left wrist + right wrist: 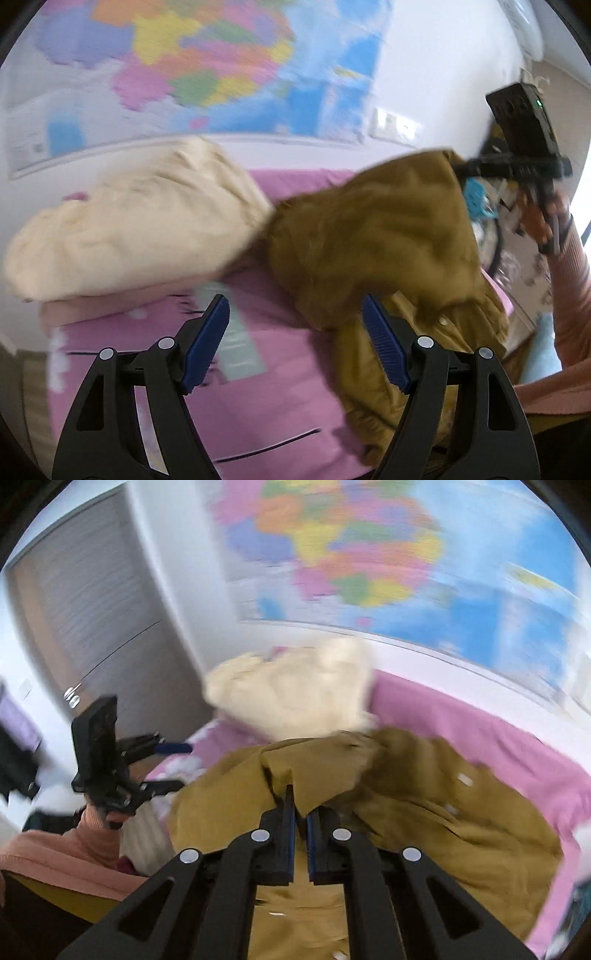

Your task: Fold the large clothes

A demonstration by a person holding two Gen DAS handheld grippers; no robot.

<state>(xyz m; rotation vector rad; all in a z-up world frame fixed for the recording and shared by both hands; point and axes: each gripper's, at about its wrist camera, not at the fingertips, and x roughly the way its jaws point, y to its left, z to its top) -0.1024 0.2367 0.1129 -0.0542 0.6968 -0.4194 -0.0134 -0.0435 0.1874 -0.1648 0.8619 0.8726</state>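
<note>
While the right gripper (301,805) is clamped on an edge of the mustard shirt (373,236) and holds it up off the pink bed (480,734), the left gripper (295,343) hangs with its fingers apart over bare sheet. A cream garment (129,221) is heaped near the wall under the map (369,554), touching the shirt.

A crumpled mustard-brown shirt (424,812) lies on the pink-covered bed (480,734), right of a cream fabric heap (129,225); a colourful wall map (207,62) hangs behind.
</note>
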